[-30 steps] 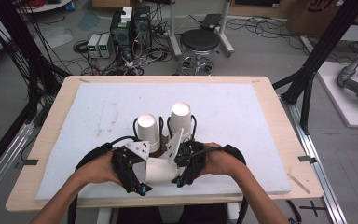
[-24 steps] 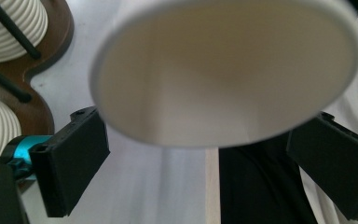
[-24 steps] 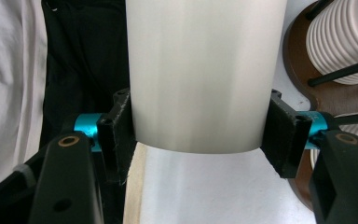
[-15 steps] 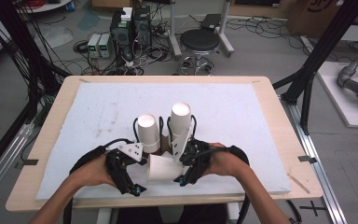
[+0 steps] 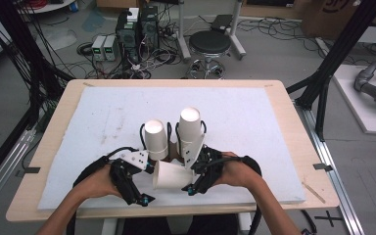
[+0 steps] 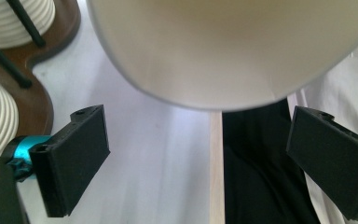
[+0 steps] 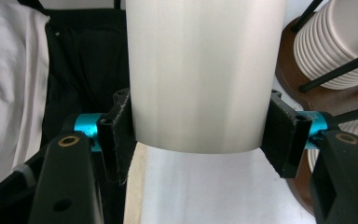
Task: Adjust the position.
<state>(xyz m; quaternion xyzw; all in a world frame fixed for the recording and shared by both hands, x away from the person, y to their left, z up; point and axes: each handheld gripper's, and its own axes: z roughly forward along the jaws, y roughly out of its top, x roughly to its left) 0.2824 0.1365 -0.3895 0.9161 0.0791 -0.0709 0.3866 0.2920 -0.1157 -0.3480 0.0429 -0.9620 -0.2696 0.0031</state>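
A white paper cup (image 5: 170,175) lies on its side just above the table's front edge, and my right gripper (image 5: 190,177) is shut on it. In the right gripper view both pads (image 7: 117,135) press the cup's wall (image 7: 200,70) from either side. My left gripper (image 5: 149,171) sits at the cup's wide end with its jaws open. In the left gripper view the cup (image 6: 228,46) hangs beyond the left gripper (image 6: 203,158), untouched by its spread pads. Behind the cup, two upside-down cup stacks (image 5: 155,139) (image 5: 190,129) stand in a wooden holder with black wire rods.
A white foam mat (image 5: 254,122) covers the wooden table (image 5: 303,147). The holder's brown base (image 6: 42,102) and ribbed stacks (image 7: 335,42) are close to both grippers. Off the front edge is the person's dark and white clothing (image 7: 14,70). Beyond the table stand a stool (image 5: 210,44) and electronics.
My left gripper has drawn back slightly to the left, off the cup's wide end. The right gripper and the cup have stayed put.
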